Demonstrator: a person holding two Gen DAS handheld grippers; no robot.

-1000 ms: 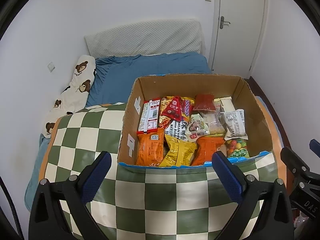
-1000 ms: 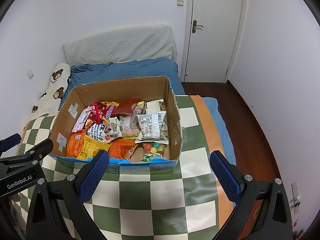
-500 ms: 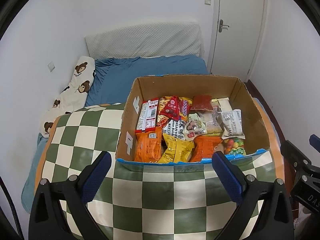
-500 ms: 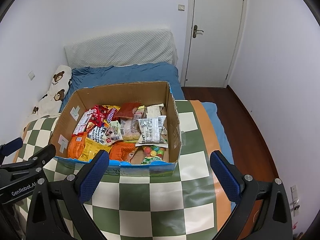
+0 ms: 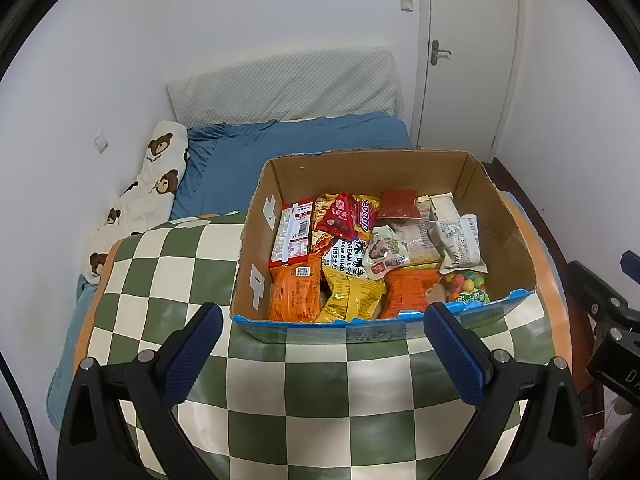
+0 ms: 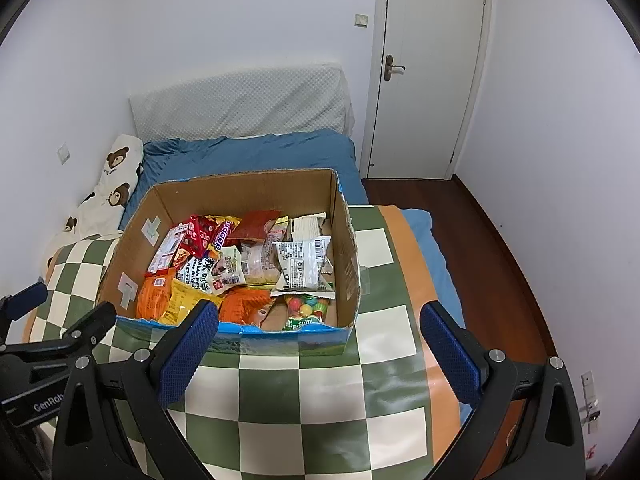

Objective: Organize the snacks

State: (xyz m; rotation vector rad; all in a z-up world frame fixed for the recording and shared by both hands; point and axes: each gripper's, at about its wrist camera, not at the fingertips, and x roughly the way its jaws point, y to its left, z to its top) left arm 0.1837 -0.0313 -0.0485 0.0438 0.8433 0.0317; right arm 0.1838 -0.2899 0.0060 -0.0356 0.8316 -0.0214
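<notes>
A snack-filled box (image 5: 496, 208) sits on a checkered cloth (image 5: 280, 400). Left gripper (image 5: 320, 344) and right gripper (image 6: 318, 340) hover before it, both spread wide, grasping nothing.

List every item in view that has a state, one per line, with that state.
cardboard box: open-topped, upright on the checkered cloth, full of snacks
left gripper: open, empty, short of the box
right gripper: open, empty, short of the box
door: closed
grey-white packet: sealed, lying on other snacks
candy bag: lying at the box's near right corner
checkered cloth: spread flat
</notes>
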